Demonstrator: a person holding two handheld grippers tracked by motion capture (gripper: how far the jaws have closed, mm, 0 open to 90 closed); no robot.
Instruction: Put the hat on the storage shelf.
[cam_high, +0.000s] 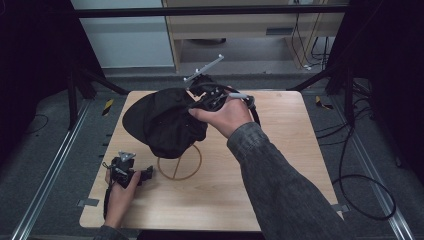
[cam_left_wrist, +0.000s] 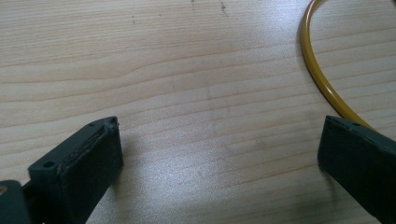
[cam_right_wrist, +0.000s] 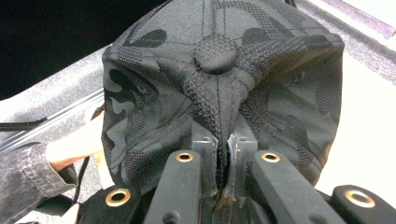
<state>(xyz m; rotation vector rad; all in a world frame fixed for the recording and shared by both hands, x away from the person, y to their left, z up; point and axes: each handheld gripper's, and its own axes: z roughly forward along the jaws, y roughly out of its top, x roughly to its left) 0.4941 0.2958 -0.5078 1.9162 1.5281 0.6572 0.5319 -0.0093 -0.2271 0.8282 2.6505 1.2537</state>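
Right tool (cam_high: 200, 102) clamped on a fold of the black cap (cam_high: 162, 120), jaws pinched together just below the crown button (cam_right_wrist: 215, 53); cap hangs lifted above the tabletop (cam_high: 280, 170), toward the far edge, left of centre. Yellow wire ring (cam_high: 179, 162) sits on the tabletop under the cap, its far arc hidden by the fabric. Left tool (cam_high: 142, 175) rests near the left edge, towards the near-left corner, jaws wide apart, nothing between them, bare wood below; ring's curve passes beside 1 jaw, contact unclear. Camouflage pattern faint. Cap brim hard to make out.
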